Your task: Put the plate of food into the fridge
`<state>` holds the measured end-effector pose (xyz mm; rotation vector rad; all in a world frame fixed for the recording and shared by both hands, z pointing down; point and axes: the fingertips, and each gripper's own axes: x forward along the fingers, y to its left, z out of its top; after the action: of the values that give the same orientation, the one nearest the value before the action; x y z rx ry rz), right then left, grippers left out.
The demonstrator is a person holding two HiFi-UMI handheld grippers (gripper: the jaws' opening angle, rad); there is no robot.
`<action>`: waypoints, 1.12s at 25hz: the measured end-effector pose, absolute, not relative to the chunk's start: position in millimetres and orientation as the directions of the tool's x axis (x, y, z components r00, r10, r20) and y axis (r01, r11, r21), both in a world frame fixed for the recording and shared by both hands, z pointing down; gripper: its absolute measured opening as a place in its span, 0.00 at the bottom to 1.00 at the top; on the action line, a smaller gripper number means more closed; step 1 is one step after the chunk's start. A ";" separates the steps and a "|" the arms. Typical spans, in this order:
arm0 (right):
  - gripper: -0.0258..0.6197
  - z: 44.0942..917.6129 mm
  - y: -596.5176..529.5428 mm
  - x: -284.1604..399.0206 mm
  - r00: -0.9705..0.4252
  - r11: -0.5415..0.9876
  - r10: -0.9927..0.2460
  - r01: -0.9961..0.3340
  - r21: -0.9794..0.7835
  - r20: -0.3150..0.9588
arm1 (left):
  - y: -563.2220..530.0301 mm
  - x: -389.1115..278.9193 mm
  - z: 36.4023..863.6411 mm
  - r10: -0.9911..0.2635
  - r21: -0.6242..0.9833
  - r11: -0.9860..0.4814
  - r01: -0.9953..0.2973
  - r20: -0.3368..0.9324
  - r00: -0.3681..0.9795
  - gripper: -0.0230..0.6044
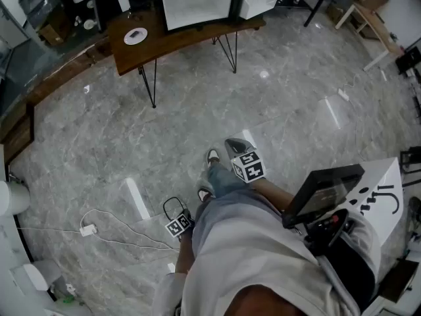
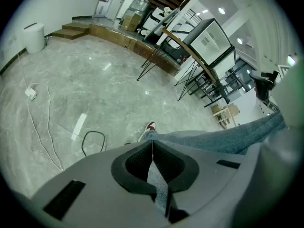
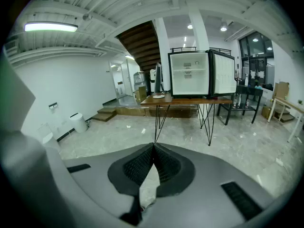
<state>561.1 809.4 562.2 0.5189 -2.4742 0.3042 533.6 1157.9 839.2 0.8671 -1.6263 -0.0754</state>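
A white plate of food [image 1: 135, 35] lies on the left end of a brown wooden table [image 1: 191, 38] with hairpin legs, far across the floor. Behind it stands a small fridge [image 1: 197, 2] with its door swung open to the right. In the right gripper view the plate [image 3: 158, 96] sits just left of the fridge [image 3: 190, 75] on the table [image 3: 190, 100]. My left gripper [image 1: 179, 225] hangs low by my left hip, shut and empty [image 2: 152, 141]. My right gripper [image 1: 235, 149] is held in front of me, shut and empty [image 3: 153, 145], facing the table.
Grey marble floor lies between me and the table. A white cable with an adapter [image 1: 87, 230] and a black cable loop [image 1: 172, 206] lie on the floor at my left. A white bin [image 2: 34, 37] stands by the wall. Black equipment on a white stand [image 1: 322, 189] is close on my right.
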 end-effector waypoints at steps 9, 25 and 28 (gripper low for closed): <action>0.07 624.9 794.9 610.5 -0.586 0.864 -0.381 -0.502 0.049 0.715 | 1172.4 546.5 831.8 -0.551 0.517 0.702 -0.490 0.830 0.086 0.07; 0.07 613.7 772.0 537.0 -0.738 0.920 -0.236 -0.379 -0.099 0.632 | 1049.1 451.3 772.0 -0.676 0.473 0.604 -0.641 0.730 -0.098 0.07; 0.07 596.7 725.4 490.2 -0.757 0.926 -0.223 -0.361 -0.108 0.614 | 976.4 398.8 725.8 -0.726 0.441 0.554 -0.706 0.670 -0.151 0.07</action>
<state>490.2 725.4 596.7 0.4141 -2.4568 0.2916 398.8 976.4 725.8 1.1679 -1.8764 -0.0280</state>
